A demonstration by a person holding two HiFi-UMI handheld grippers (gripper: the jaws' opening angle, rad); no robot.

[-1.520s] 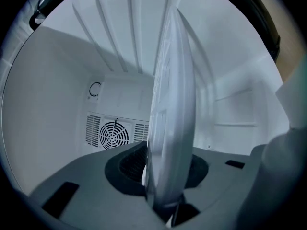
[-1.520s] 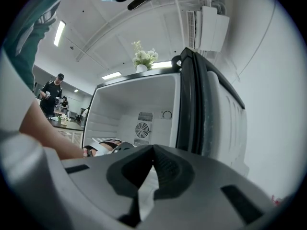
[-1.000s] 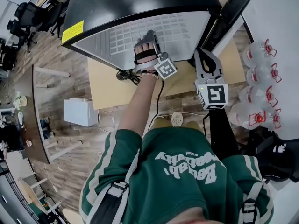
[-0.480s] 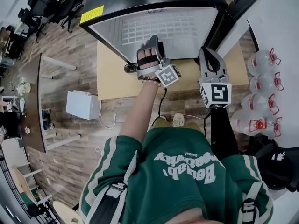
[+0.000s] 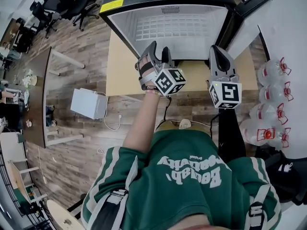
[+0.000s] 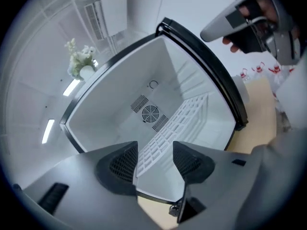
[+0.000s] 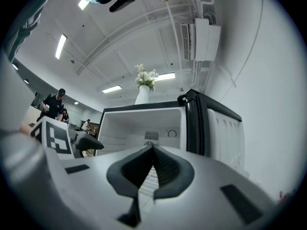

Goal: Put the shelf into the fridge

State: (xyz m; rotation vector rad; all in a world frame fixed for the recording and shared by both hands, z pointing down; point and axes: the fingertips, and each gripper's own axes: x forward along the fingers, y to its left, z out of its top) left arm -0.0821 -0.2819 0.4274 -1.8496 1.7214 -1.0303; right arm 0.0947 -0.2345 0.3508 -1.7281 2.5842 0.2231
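Note:
The fridge [image 5: 158, 6] stands open on a low wooden platform, black-framed with a white inside. A white grid shelf [image 5: 178, 28] lies flat inside it, also seen in the left gripper view as the grid shelf [image 6: 184, 121] below the fan grille. My left gripper [image 5: 159, 49] hovers just in front of the opening. Its jaws [image 6: 155, 159] have just been opening and now stand open with nothing between them. My right gripper [image 5: 217, 51] hangs beside it near the door hinge, and its jaws [image 7: 152, 150] are shut on nothing.
The fridge door [image 5: 254, 8] swings out to the right. Several water bottles [image 5: 271, 80] stand on the floor at right. A white box [image 5: 88, 103] and a cable lie on the floor at left, by a dark desk [image 5: 36, 104]. A flower vase [image 7: 144, 87] tops the fridge.
Both grippers have drawn back out of the fridge toward the person and risen. The left one was in at the shelf and has rolled, its marker cube turned. The shelf stays inside.

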